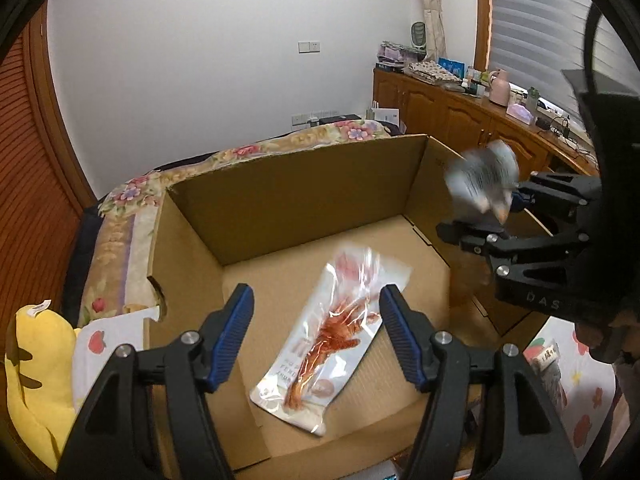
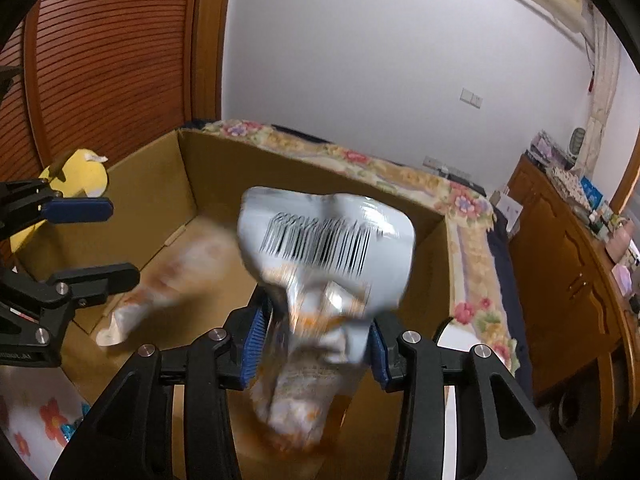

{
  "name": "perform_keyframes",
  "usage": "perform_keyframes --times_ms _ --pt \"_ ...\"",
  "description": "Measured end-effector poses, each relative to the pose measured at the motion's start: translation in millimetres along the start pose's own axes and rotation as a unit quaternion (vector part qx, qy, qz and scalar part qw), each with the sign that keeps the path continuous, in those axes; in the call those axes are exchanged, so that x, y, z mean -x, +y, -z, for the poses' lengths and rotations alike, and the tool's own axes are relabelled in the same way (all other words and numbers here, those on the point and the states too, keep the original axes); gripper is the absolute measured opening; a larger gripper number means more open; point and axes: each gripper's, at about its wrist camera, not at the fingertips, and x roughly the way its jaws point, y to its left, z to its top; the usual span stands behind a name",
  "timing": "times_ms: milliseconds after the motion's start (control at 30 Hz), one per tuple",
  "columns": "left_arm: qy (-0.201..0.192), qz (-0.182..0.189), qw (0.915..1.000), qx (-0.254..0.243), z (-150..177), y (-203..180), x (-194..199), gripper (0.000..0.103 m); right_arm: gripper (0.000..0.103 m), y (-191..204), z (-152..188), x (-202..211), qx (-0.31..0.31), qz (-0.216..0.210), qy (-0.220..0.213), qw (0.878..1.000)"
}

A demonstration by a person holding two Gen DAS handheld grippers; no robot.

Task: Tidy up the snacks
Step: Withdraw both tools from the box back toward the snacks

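Right gripper (image 2: 316, 344), crinkled foil packet (image 2: 328, 248)

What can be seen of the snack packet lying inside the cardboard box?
The snack packet is a long, flat pouch of glossy film, clear at its far end and white toward the near end, showing reddish-orange shredded food inside. It looks sealed and lies flat and diagonally on the floor of the cardboard box. Nothing grips it; the left hand-held gripper is above it, empty.

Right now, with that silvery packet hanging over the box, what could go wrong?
The right gripper pinches the crumpled packet only at its lower part, so it may slip or fall outside the cardboard box. It could also land across the snack pouch already lying inside, beneath the open left gripper.
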Motion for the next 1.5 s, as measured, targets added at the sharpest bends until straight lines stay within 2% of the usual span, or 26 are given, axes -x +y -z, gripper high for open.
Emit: perform_keyframes --times_ms 133,200,500,900,1200,1500 --pt "-0.007 0.003 0.9999 0.006 7 0 9 0.066 0.045 -7 1 -2 -0.003 -0.005 0.006 1.0" --pt "-0.013 0.004 0.9999 0.01 10 2 17 0.066 0.056 -8 2 -2 -0.009 -0.013 0.013 1.0" --pt "-0.04 0.005 0.9992 -0.002 28 -7 55 0.066 0.056 -2 18 38 -0.022 -0.048 -0.02 0.998" --pt "-0.061 0.006 0.9981 0.001 47 -24 101 0.069 0.057 -2 31 116 -0.035 -0.046 -0.066 0.996" --pt "-0.064 0.018 0.9978 0.002 87 -39 114 0.069 0.057 1 80 152 -0.052 -0.043 -0.072 0.995" --pt "-0.046 0.011 0.9987 -0.018 139 -60 109 0.069 0.057 23 140 144 -0.077 -0.059 -0.025 0.995"
